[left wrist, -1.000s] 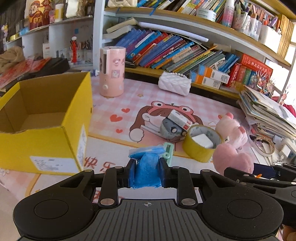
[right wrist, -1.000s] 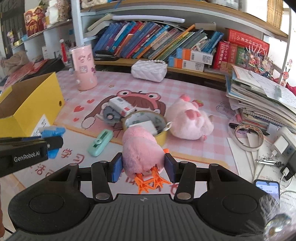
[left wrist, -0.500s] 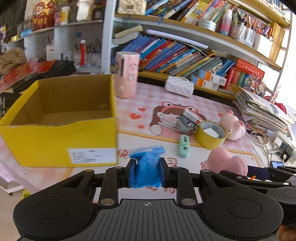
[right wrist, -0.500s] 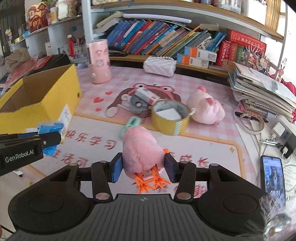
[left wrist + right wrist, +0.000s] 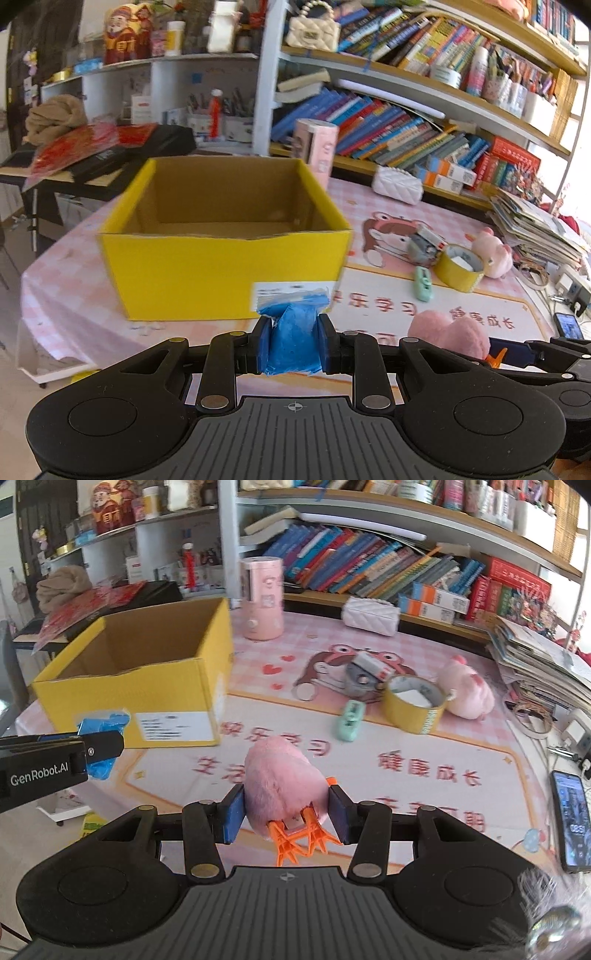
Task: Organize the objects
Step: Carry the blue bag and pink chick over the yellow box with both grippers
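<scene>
The left gripper (image 5: 291,341) is squeezed tight on a crumpled blue bag (image 5: 293,334), which looks light, thin and floppy, so it is best held around its bunched-up middle, and it sits right between the two blue pads with its top poking out in front. The right gripper (image 5: 286,812) is squeezed on a pink plush bird (image 5: 282,782), soft, squishy and light, held by its round body with its orange feet sticking out at the bottom. Both are held up in the air near the open yellow box (image 5: 225,258), not inside it yet.
</scene>
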